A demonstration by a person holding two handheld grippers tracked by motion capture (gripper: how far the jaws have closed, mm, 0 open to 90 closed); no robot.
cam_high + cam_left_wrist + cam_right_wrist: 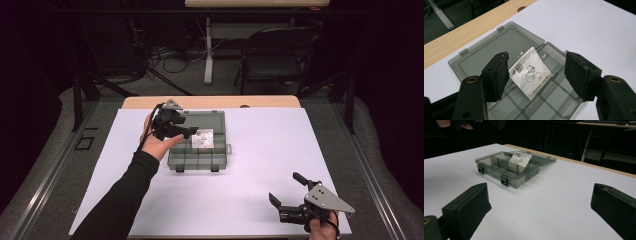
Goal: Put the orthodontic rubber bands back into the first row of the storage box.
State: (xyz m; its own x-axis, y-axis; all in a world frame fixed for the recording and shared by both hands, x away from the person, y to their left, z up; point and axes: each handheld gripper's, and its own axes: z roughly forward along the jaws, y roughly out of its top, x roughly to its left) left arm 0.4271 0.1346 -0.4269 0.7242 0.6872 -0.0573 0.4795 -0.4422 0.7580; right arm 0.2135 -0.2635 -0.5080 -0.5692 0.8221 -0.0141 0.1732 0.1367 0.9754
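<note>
A smoky grey compartment box lies open on the white table, its lid folded flat behind it. A small white packet with a squirrel drawing leans tilted in a far compartment. My left gripper hovers just above the packet, jaws apart and nothing pressed between them. My right gripper rests near the table's front right, jaws wide apart over bare table.
The white sheet covers the table, with a wooden strip along its far edge. A folding chair and a desk leg stand beyond the table. Open room lies between the box and the right gripper.
</note>
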